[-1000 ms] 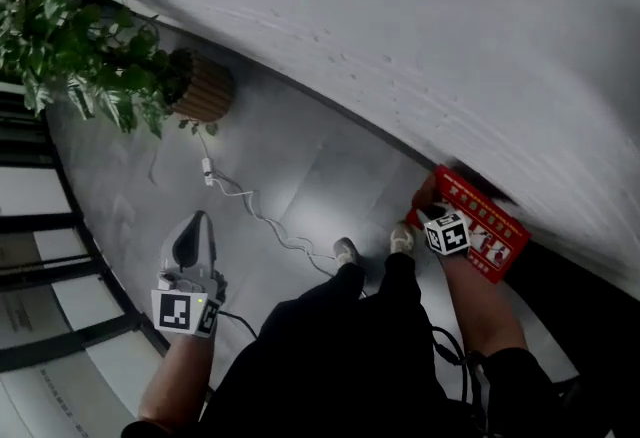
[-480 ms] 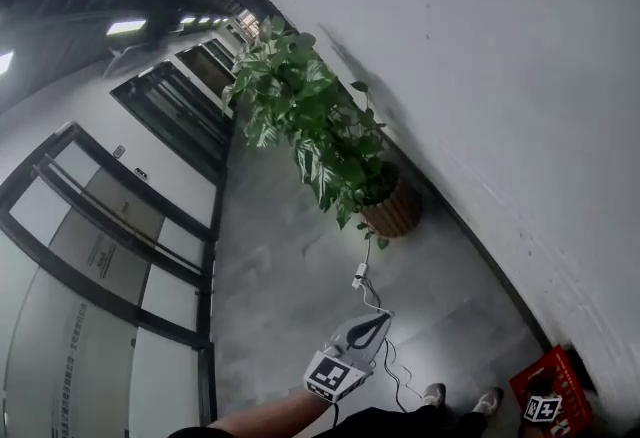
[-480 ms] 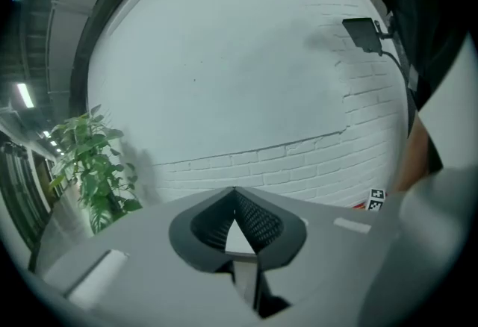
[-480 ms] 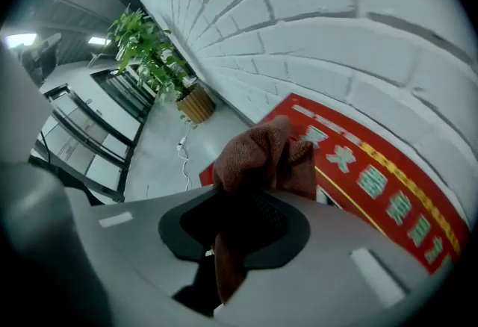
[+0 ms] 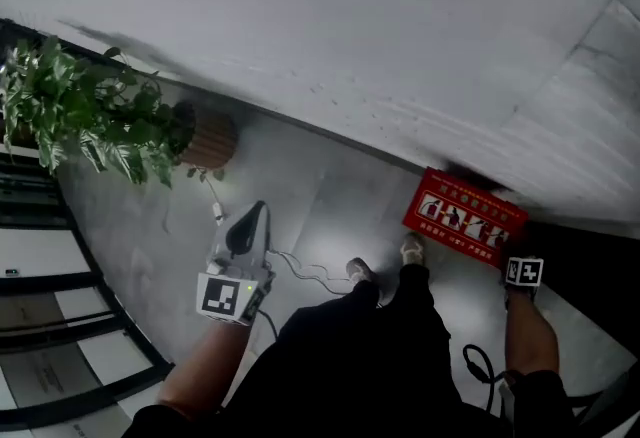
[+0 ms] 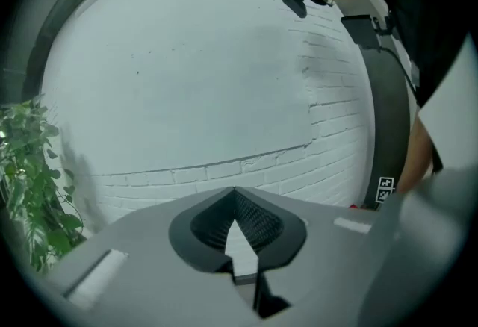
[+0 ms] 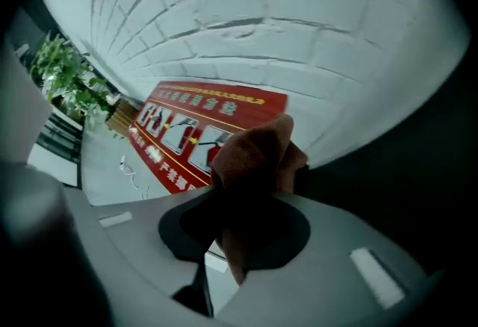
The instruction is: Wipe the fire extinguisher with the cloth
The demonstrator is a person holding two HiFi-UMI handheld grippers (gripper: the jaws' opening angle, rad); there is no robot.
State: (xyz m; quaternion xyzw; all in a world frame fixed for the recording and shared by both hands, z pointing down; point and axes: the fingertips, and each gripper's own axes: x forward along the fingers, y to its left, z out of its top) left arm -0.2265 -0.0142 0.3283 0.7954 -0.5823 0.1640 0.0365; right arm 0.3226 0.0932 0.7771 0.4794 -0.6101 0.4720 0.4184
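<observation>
My head camera looks steeply down on the floor, the white brick wall, the plant at left and the red box at right; the left gripper camera faces that wall from farther off, with the plant at its left edge, and the right gripper camera looks closely at the box.

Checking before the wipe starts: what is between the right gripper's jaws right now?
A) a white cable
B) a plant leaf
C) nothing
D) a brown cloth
D: the right gripper view shows the right gripper clamped on a bunched brown cloth, which sticks out past the jaws in front of the red box with pictograms at the foot of the white brick wall.
</observation>
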